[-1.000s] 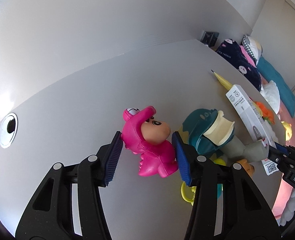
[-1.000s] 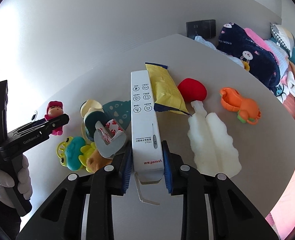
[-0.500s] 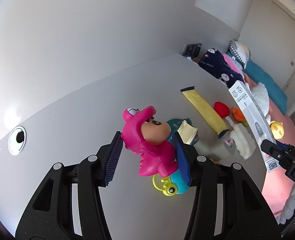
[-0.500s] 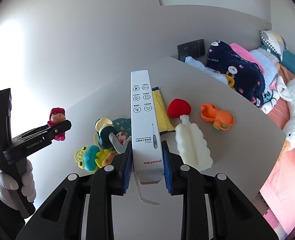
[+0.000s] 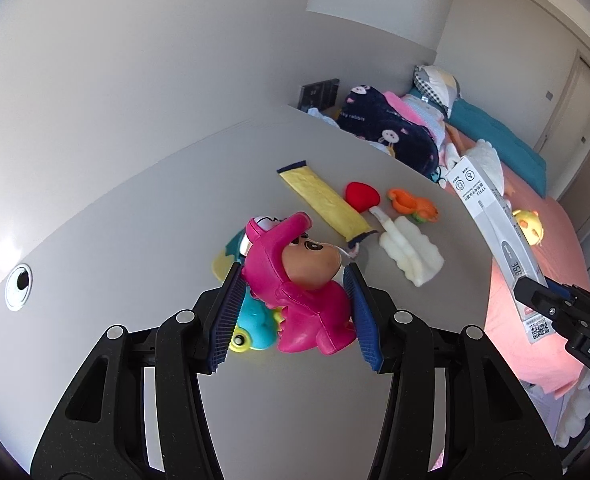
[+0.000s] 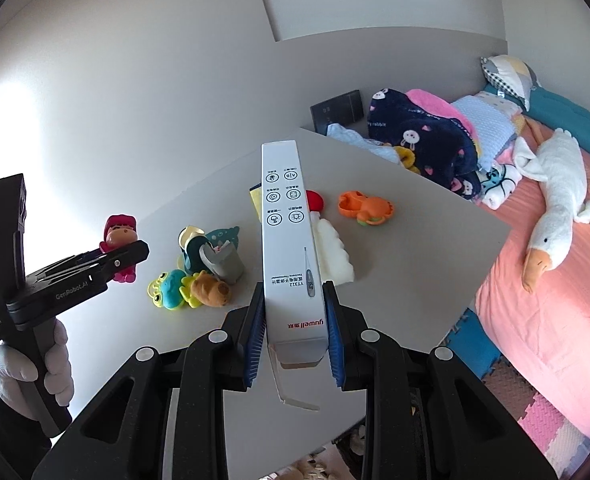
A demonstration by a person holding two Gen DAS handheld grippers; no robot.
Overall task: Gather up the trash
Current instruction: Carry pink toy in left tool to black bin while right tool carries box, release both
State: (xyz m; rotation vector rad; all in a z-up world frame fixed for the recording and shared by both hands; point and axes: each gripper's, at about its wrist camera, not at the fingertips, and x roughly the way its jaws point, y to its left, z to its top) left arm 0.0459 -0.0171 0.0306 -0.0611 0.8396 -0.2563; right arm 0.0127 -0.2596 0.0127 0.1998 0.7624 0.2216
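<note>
Both grippers have risen away from the grey tabletop [image 6: 415, 248] with their loads. Left gripper [image 5: 295, 312] pinches a pink plastic dinosaur-suit figure [image 5: 299, 280]; right gripper [image 6: 294, 322] clamps a long white cardboard thermometer box [image 6: 285, 236]. Below, on the tabletop, lie a yellow wrapper [image 5: 323, 198] and an orange toy [image 6: 365, 208].

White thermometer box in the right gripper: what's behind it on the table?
Behind the white box: edges of the yellow wrapper, red-capped toy and white sponge. Their middles are covered.
</note>
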